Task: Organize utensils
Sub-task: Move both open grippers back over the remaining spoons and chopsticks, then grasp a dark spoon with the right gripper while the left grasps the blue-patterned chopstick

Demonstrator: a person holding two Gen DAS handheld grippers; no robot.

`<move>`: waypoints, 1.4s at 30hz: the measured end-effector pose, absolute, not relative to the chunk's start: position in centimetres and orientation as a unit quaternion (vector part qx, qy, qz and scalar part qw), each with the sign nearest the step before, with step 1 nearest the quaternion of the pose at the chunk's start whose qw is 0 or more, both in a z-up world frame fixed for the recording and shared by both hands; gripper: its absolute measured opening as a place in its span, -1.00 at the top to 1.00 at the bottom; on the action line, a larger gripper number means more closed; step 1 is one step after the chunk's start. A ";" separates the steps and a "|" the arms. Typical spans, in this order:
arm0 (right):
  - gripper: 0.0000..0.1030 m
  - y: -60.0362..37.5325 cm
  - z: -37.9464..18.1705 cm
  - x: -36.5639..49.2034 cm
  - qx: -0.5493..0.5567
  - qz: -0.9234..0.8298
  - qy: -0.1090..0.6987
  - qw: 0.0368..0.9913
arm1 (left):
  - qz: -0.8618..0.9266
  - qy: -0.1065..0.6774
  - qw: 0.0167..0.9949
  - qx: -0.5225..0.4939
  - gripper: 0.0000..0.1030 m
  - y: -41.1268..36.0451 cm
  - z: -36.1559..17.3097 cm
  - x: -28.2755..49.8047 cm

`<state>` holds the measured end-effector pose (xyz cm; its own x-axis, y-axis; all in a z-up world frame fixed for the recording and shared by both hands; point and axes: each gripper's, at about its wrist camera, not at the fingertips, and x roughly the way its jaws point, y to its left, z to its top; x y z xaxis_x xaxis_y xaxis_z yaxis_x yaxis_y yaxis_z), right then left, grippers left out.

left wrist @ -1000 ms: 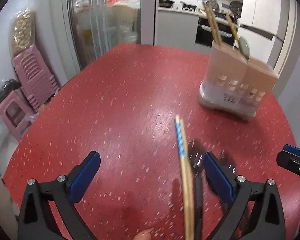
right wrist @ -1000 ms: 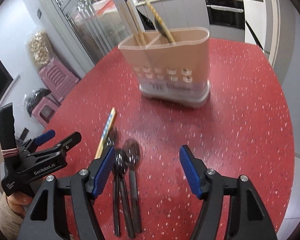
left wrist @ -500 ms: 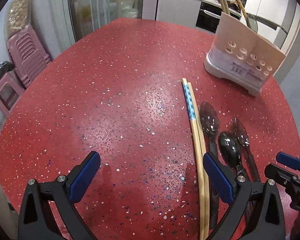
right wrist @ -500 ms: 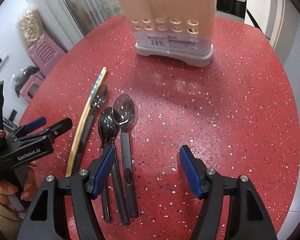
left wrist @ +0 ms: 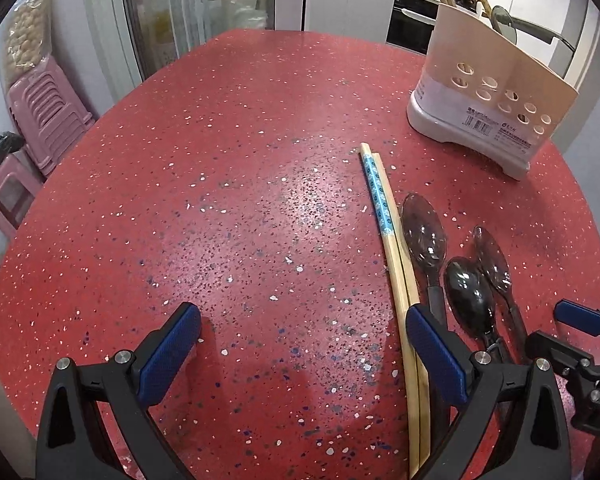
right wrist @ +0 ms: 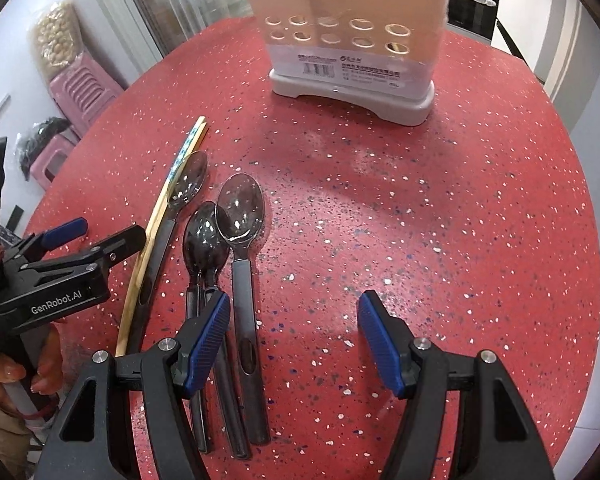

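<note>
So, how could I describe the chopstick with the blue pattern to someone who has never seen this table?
Find the beige utensil holder at the far side of the red table. In front of it lie three dark spoons and, to their left, a pair of wooden chopsticks. The chopstick you want is the left one: only it has a blue patterned band near its far end.

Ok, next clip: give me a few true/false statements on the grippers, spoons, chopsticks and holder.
1. Both the left gripper and right gripper are open and empty. True.
2. Three dark plastic spoons lie on the red speckled table. True.
3. The pair of wooden chopsticks with blue patterned ends stands in the beige perforated utensil holder. False: it lies flat beside the spoons.
4. The holder is tipped over. False: it stands upright.
</note>
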<state>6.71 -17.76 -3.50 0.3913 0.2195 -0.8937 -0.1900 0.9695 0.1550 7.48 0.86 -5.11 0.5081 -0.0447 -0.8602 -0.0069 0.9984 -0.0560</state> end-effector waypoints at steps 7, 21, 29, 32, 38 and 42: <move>-0.36 -16.7 -3.7 7.1 -0.020 0.116 0.536 0.836 | -0.015 0.497 0.867 -0.022 -1.00 0.4 -5.0 8.4; -0.36 -15.8 -4.0 7.5 -0.060 0.103 0.535 0.837 | -0.007 0.503 0.864 -0.022 -1.00 1.1 -5.2 9.8; -0.36 -15.1 -4.0 8.0 -0.075 0.105 0.537 0.834 | -0.006 0.510 0.860 -0.005 -1.00 1.2 -5.5 10.6; -0.35 -14.8 -3.9 8.6 -0.085 0.110 0.540 0.830 | -0.008 0.514 0.858 -0.004 -1.00 1.1 -5.4 11.3; 0.01 -13.3 -3.5 9.7 -0.102 0.135 0.559 0.812 | -0.021 0.526 0.850 0.010 -1.00 1.4 -5.4 12.5; 0.18 -12.8 -3.5 10.1 -0.102 0.146 0.573 0.800 | -0.051 0.532 0.845 0.022 -0.96 0.8 -4.8 12.9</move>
